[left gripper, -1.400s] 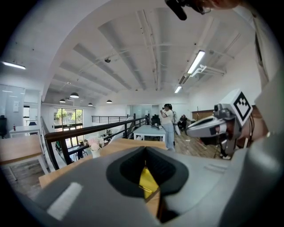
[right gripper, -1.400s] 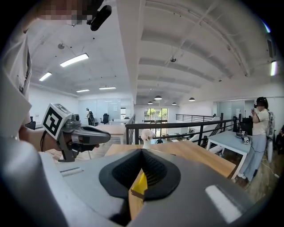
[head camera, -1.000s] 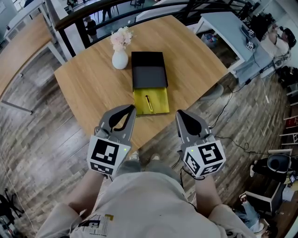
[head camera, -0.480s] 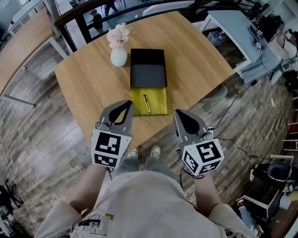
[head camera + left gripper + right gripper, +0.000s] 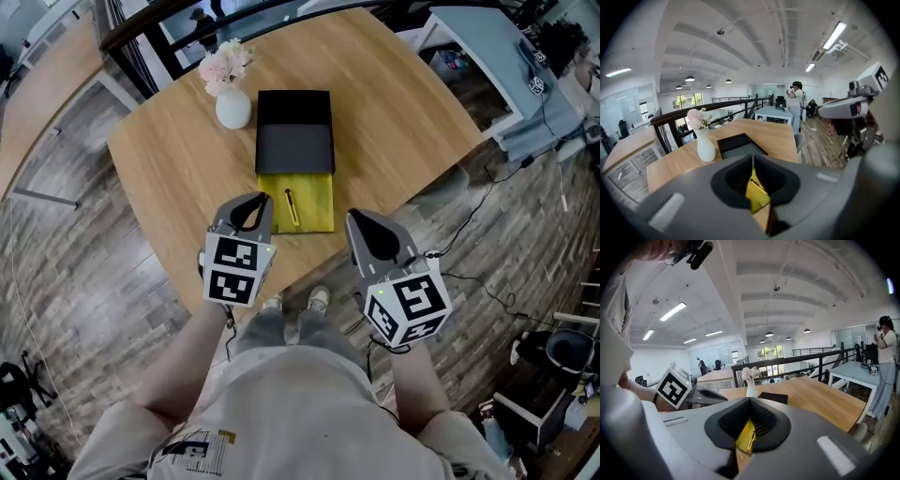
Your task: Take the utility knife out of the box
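**Knife lying lengthwise, nearer the left gripper**

The utility knife (image 5: 292, 207) is lying in the yellow tray (image 5: 317, 211) jutting from the black box (image 5: 295, 131), its long axis pointing away from the person. The left gripper (image 5: 263, 200), jaws together and empty, is hovering just beside the tray's left edge. The right gripper (image 5: 355, 218), likewise closed on nothing, is sitting farther off.

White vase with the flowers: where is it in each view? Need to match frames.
Head view: white vase in the upper left, just left of the black box.
Left gripper view: vase left of centre, at mid height, with the box to its right.
Right gripper view: vase small, at the centre, with the box to its right.
Shared landmark: the black box, on the vase's right in all three views.
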Demonstrator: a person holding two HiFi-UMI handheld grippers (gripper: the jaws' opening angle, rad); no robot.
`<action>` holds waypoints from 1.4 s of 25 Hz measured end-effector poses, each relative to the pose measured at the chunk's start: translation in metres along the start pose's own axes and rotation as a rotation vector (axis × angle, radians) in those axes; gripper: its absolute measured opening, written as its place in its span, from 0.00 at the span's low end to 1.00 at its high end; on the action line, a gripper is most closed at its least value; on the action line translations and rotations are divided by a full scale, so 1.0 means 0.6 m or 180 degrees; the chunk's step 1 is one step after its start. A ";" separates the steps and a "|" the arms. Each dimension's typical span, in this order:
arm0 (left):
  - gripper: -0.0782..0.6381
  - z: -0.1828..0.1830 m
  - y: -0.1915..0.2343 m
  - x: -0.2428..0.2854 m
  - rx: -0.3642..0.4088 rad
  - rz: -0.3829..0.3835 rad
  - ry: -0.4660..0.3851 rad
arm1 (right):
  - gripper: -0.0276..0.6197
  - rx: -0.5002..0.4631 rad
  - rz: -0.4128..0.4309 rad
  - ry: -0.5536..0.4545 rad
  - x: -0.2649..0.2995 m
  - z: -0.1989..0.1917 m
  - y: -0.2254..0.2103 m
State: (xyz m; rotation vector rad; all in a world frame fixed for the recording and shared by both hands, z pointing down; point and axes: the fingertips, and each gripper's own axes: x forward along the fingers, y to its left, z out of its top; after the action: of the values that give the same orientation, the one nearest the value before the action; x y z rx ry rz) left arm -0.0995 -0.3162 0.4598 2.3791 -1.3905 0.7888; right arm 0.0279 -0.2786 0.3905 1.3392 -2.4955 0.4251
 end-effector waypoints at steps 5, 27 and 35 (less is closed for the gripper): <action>0.18 -0.039 -0.026 0.079 -0.0109 -0.0079 0.0299 | 0.05 0.0056 0.0053 0.0023 0.022 -0.013 -0.033; 0.26 -0.231 -0.031 0.311 -0.0439 -0.0137 0.1676 | 0.05 0.0509 0.0322 0.0150 0.112 -0.084 -0.131; 0.26 -0.270 -0.036 0.335 -0.0358 -0.0182 0.2001 | 0.05 0.0577 0.0336 0.0181 0.119 -0.105 -0.143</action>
State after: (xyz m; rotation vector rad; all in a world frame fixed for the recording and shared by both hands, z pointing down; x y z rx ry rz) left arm -0.0539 -0.3703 0.7088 1.8345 -1.0600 1.2604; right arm 0.0682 -0.3540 0.4858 1.2423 -2.5389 0.7181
